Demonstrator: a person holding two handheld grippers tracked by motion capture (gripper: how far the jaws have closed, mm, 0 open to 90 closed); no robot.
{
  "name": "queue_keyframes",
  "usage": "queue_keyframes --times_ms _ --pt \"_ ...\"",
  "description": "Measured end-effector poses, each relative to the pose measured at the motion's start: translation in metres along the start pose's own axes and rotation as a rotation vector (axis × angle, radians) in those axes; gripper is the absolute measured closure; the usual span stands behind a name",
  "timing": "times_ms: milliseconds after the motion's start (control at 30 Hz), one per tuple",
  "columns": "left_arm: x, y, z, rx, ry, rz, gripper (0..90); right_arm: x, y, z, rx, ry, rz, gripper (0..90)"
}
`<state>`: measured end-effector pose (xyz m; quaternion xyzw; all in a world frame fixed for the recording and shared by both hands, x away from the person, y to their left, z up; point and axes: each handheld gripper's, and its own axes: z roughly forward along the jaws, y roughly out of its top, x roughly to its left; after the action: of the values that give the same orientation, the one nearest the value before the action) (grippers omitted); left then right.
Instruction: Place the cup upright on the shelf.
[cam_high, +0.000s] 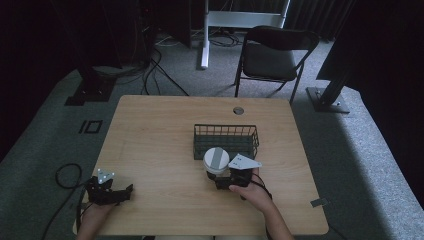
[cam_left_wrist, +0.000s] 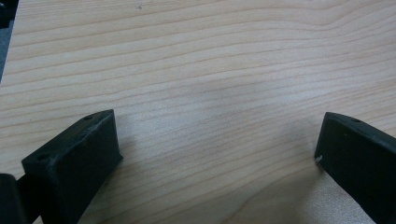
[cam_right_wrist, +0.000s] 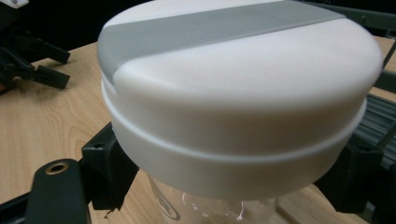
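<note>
My right tool (cam_high: 223, 181) was clenched on the clear jar (cam_right_wrist: 210, 205) under its white lid (cam_high: 216, 160), just before the wire basket (cam_high: 226, 140). My left tool (cam_high: 112, 192) sat released over bare worktop (cam_left_wrist: 210, 70), well apart.

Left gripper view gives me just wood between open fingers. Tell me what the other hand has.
Observer: The right gripper holds a clear jar with a white lid that has a grey stripe across it.
Operator: Give me where it's gripped.
Observer: In the right gripper view, the fingers sit either side of the clear body, just under the lid.
Operator: Say what's near it.
Observer: A dark wire basket stands just beyond the jar, toward the middle of the table.
</note>
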<state>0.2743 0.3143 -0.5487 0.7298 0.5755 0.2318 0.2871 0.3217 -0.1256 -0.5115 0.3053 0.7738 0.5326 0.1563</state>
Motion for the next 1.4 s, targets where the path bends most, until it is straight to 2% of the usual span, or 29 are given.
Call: queue_keyframes --times_ms 367,733,833,1233,1400 --pt "0.000 0.000 0.000 0.000 0.000 0.000 0.1 -0.003 0.017 -0.014 -0.038 -0.014 0.003 18.1" --pt "0.000 0.000 0.000 0.000 0.000 0.000 0.1 -0.006 0.044 -0.026 -0.097 -0.025 -0.005 18.1" --pt "0.000 0.000 0.000 -0.002 0.000 -0.003 0.1 -0.007 0.052 -0.028 -0.109 -0.036 -0.020 18.1" --pt "0.000 0.000 0.000 0.000 0.000 0.000 0.1 -0.017 0.078 -0.031 -0.180 -0.093 -0.021 18.1" --pt "0.000 0.000 0.000 0.000 0.000 0.000 0.1 -0.022 0.088 -0.029 -0.191 -0.146 -0.018 18.1"
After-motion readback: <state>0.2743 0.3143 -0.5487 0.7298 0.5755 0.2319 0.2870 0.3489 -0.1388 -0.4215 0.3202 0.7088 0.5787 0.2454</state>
